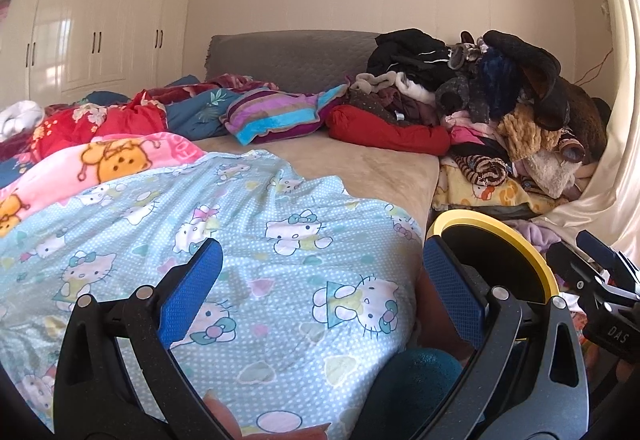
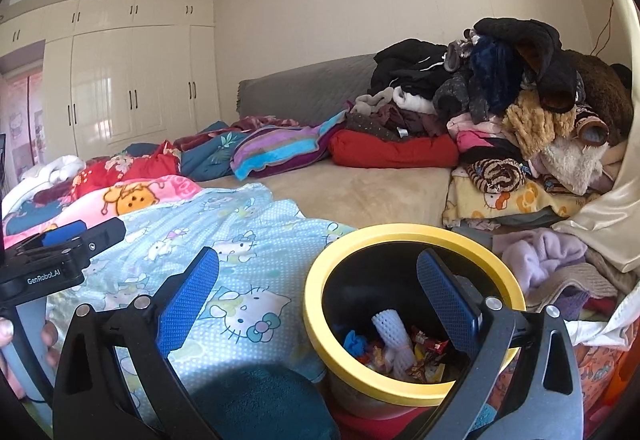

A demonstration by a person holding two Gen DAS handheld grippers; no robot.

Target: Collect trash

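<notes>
The left tool (image 1: 322, 294) is wide open and holds nothing, above a blue kitty blanket (image 1: 248, 240) on the bed (image 1: 360, 164). The right tool (image 2: 318, 298) is wide open and empty too, over the yellow-rimmed trash bin (image 2: 404, 234) just beside the bed. Wrappers (image 2: 428, 346) and a white foam net (image 2: 394, 338) lie inside it. A clothes pile (image 2: 520, 100) sits far right.
</notes>
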